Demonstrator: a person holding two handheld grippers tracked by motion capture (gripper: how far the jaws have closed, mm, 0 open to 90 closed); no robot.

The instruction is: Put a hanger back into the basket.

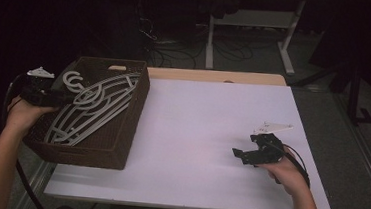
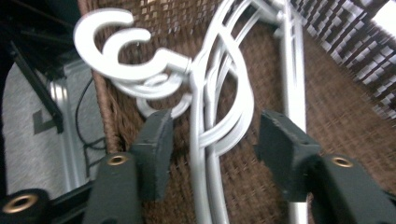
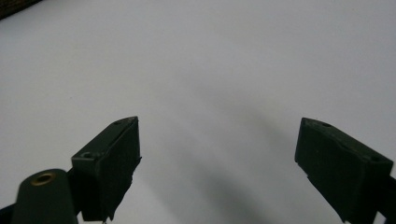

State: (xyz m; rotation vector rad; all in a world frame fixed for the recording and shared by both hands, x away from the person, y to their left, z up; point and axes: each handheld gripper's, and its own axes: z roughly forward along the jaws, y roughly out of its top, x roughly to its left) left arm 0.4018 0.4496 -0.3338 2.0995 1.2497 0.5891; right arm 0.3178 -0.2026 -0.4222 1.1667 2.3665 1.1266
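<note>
Forearms come in from the bottom corners of the high view, one on each side of the table. The left hand is raised at the near left edge of the dark brown woven rectangular basket, wrist roughly level, pointing the left gripper across the rim toward the hangers inside. In the left gripper view its jaws stand apart, released, with the necks of the hangers running up between them and neither pad pressing on the plastic. The right hand rests low over the bare white tabletop, well apart from the basket, its right gripper aimed left toward the middle of the table; its jaws are spread wide with nothing between them.

Counted: one basket, at the table's left side. In it lies one stack of white plastic clothes hangers, leaning diagonally from the near left corner to the far right; at least three hooks overlap at the basket's left wall, though the exact number of hangers cannot be told. Two grippers, two hands.
</note>
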